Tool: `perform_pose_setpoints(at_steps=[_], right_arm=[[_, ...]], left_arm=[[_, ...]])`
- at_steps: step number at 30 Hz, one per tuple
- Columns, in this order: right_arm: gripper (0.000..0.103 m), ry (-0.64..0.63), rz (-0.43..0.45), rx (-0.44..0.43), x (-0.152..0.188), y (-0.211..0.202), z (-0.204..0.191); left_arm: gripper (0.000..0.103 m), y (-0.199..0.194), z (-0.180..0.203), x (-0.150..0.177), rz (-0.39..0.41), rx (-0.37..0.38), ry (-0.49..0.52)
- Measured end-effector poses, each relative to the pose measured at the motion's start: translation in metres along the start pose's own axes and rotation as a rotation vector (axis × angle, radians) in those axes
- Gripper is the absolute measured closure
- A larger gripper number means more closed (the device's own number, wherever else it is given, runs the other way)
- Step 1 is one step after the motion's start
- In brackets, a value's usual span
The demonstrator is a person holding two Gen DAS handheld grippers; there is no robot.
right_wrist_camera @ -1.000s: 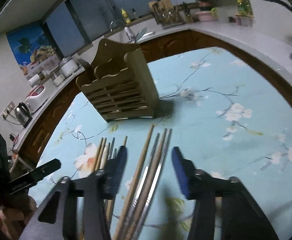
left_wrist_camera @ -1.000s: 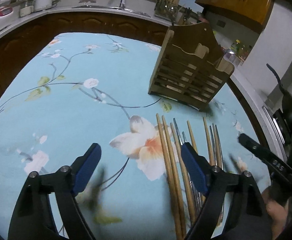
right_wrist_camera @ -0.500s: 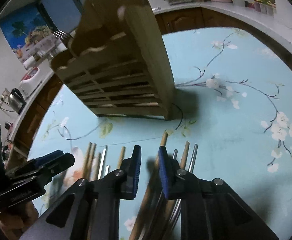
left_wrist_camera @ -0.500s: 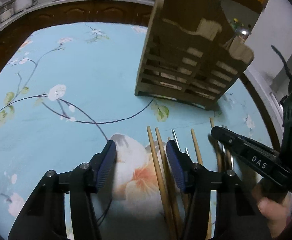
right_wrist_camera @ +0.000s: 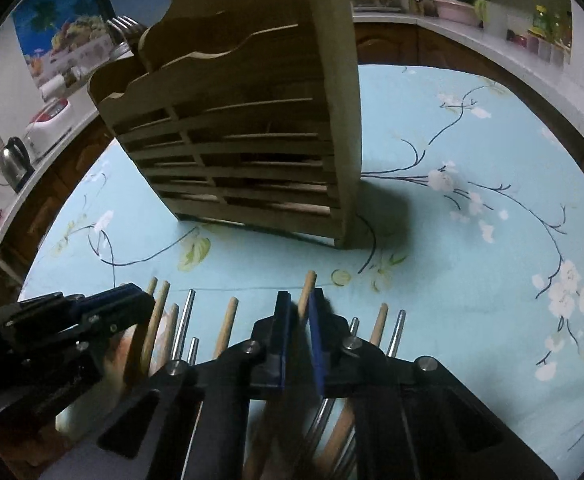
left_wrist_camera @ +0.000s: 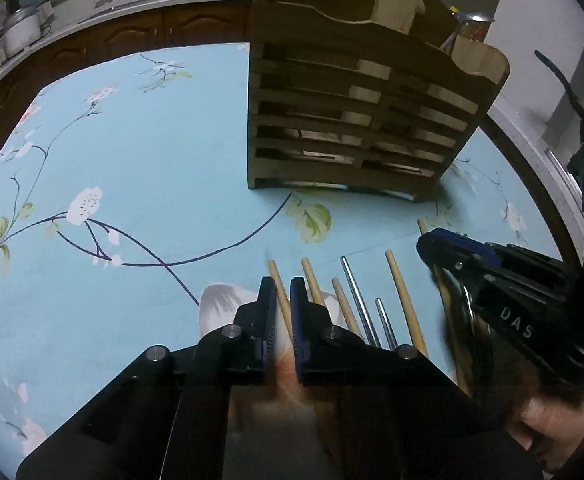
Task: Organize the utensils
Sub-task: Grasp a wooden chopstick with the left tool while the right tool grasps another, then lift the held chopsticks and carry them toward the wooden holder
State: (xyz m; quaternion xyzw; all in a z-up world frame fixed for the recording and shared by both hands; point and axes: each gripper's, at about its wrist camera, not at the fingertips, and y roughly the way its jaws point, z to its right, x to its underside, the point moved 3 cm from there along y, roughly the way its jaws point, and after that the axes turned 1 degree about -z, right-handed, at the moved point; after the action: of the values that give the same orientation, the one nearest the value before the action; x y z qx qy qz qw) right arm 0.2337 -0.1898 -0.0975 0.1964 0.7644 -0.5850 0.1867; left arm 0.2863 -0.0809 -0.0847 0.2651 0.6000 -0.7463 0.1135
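Change: both tools have dropped toward the row of sticks and their jaws have just been closing, each with one wooden stick between the pads; the rack now looms nearer in both views.
Left tool point(left_wrist_camera: 283, 304): blue pads clamped on the leftmost chopstick point(left_wrist_camera: 276, 280), whose tip pokes out just past them.
Right tool point(right_wrist_camera: 300, 310): pads pressed together on a longer chopstick point(right_wrist_camera: 308, 286), its tip reaching farther toward the rack than its neighbours.
Row: wooden and metal sticks lie side by side on the tabletop point(left_wrist_camera: 139, 168), near its front edge, tips pointing at the rack; between the two gripped ones lie more wooden sticks and two metal ones point(left_wrist_camera: 354, 292).
Right of right tool: one wooden stick point(right_wrist_camera: 380, 320) and one metal stick point(right_wrist_camera: 396, 330) lie just beside it.
Rack point(left_wrist_camera: 356, 120): slatted wooden holder, upright on the tabletop beyond the row, apart from the stick tips; fork tines point(right_wrist_camera: 121, 24) show above its far left compartment in the right view.
Cloth: light blue with branches and blossoms, covering the tabletop.
Hand point(left_wrist_camera: 552, 420): a person's fingers wrap the right tool's handle at the left view's lower right.
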Motion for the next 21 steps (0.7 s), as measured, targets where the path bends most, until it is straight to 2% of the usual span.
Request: perform_pose_setpoints(at_steps=[3, 9, 21], right_arm=[[0.096, 0.044, 0.007, -0.051, 0.0, -0.003, 0.005], [0.096, 0.054, 0.084, -0.122, 0.003, -0.049, 0.004], [0.098, 0.013, 0.254, -0.168, 0.003, -0.136, -0.021]], left_arm=[[0.099, -0.004, -0.004, 0.002, -0.011, 0.042, -0.034], [0.099, -0.034, -0.01, 0.013, 0.036, 0.096, -0.069], [0.099, -0.15, -0.006, 0.021, 0.244, 0.162, -0.056]])
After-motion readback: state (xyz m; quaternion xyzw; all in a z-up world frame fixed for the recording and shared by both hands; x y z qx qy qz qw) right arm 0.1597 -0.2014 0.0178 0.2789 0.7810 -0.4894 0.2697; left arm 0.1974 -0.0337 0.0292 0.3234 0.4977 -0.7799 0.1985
